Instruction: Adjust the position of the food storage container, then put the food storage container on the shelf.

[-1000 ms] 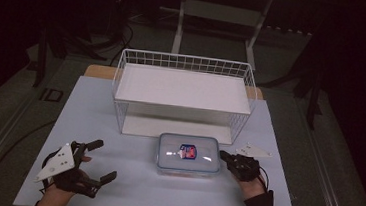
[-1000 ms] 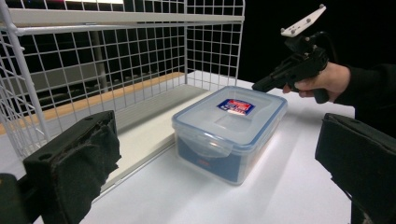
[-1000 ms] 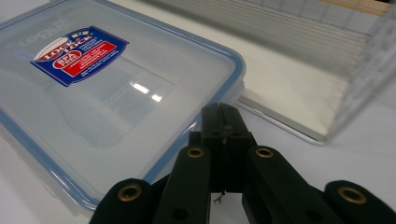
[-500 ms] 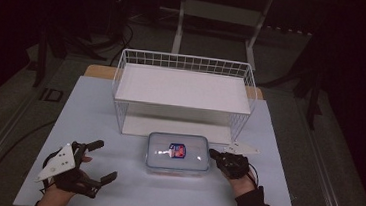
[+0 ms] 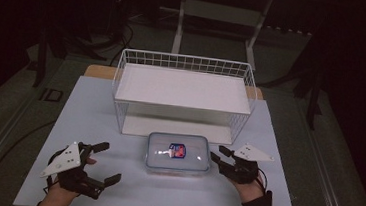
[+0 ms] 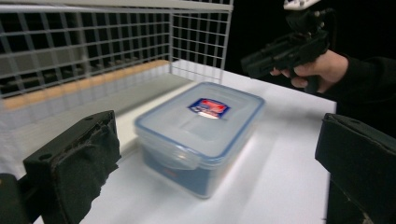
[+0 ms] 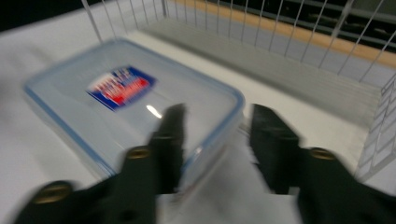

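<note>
While right gripper [image 5: 219, 154] fingers part beside clear rounded-rectangular plastic box [image 5: 178, 154], left gripper [image 5: 106, 162] fingers wide.

container [image 5: 178, 153] | clear, blue-rimmed lid shut | flat on table, before rack

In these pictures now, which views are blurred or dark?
Right gripper view: motion blur smears the right gripper and the plastic box. Left gripper view: box sharp, near pads soft. High view: dim room around the lit table.
</note>
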